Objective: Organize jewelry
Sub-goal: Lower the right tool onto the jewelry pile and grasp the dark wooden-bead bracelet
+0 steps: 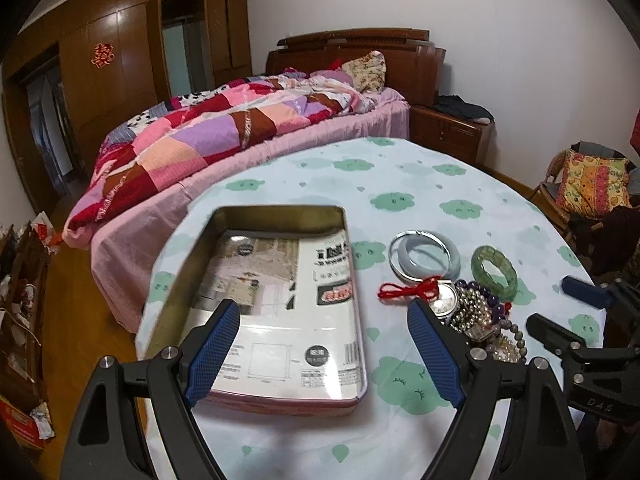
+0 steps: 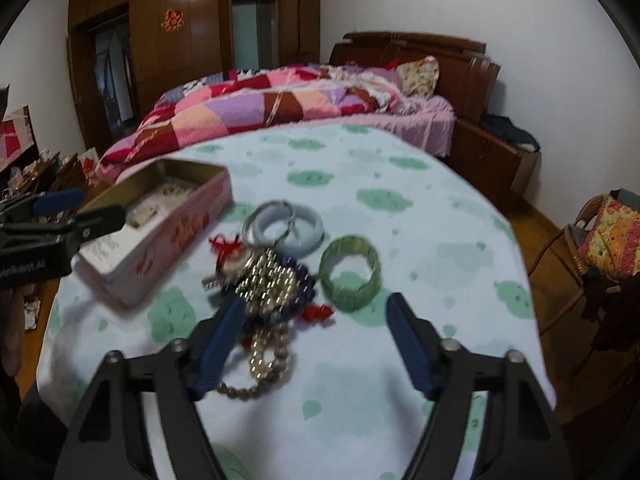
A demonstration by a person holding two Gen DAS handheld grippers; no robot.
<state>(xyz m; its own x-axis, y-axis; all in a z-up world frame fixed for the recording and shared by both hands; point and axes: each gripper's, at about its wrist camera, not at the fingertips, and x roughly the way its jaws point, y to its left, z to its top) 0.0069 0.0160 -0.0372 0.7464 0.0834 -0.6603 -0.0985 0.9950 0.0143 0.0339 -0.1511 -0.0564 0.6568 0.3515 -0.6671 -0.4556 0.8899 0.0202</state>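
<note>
Jewelry pile (image 2: 264, 292) at twelve o'clock; your right gripper (image 2: 316, 344) fingers gape empty, left gripper (image 1: 324, 344) likewise; grab next.

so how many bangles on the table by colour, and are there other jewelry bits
green bangle: 1
pale grey-blue bangle: 1
thin silver ring bangle, lying with the pale one: 1
tangled pile of bead strings, too knotted to count singly: 1
total: 3 bangles plus 1 pile, all outside the open tin
</note>
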